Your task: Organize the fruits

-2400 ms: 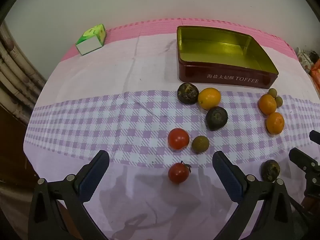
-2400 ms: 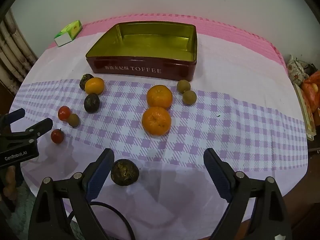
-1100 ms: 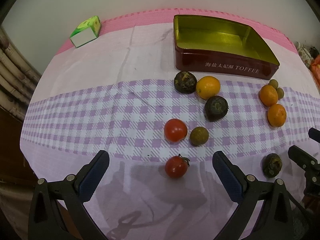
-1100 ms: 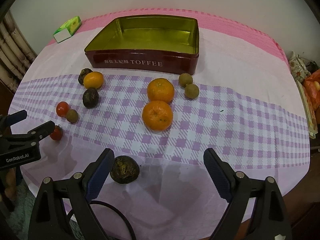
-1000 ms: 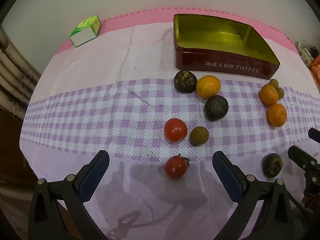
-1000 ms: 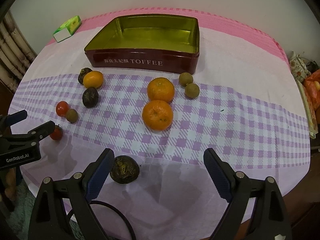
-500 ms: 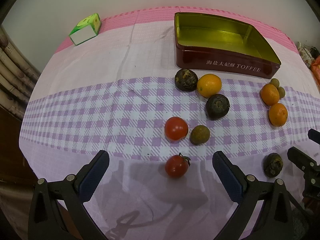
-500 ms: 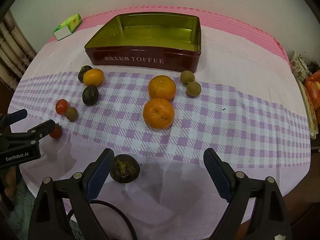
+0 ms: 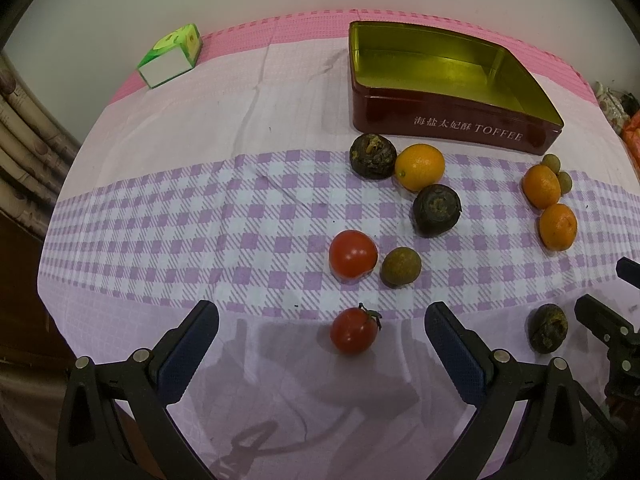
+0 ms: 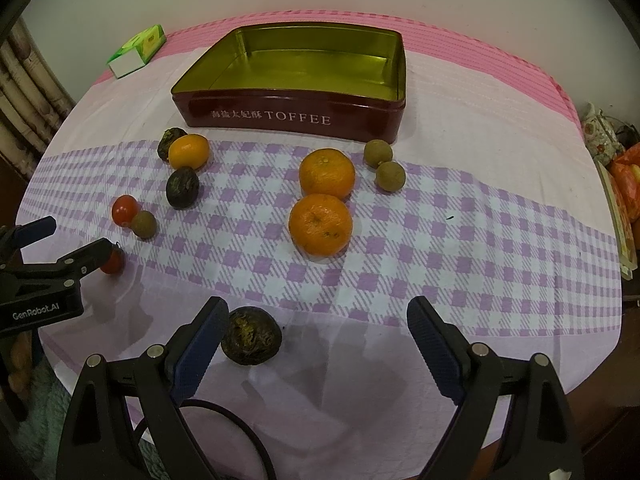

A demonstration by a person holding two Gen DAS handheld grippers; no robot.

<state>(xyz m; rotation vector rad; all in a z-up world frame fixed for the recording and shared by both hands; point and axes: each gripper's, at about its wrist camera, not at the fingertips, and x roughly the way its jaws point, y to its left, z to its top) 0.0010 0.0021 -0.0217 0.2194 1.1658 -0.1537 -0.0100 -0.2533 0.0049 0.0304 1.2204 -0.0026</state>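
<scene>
The left hand-held gripper hung wide apart and empty over the near edge of the tabletop, with a stemmed cherry tomato lying between its blue ribbed pads. The right hand-held gripper was likewise spread and held nothing; a dark wrinkled fruit sat just beside its left pad.

All the fruit lay loose on the checked pink-and-purple cloth, none in the toffee tin. The tin stood empty at the far side, dark red outside and brassy gold within, with low straight walls.

The tomatoes looked smooth, glossy and thin-skinned. They would likely bruise or split under a hard squeeze and could slip on the pads, so a light hold across the widest part seemed wise, clear of the stem. A second tomato touched a small, dull brown round fruit.

The two mandarins looked pebbled, light and slightly yielding, and should give a surer hold across the middle. The dark fruits seemed dry, rough and firm, hence forgiving. Everything was round and would probably roll if nudged.
</scene>
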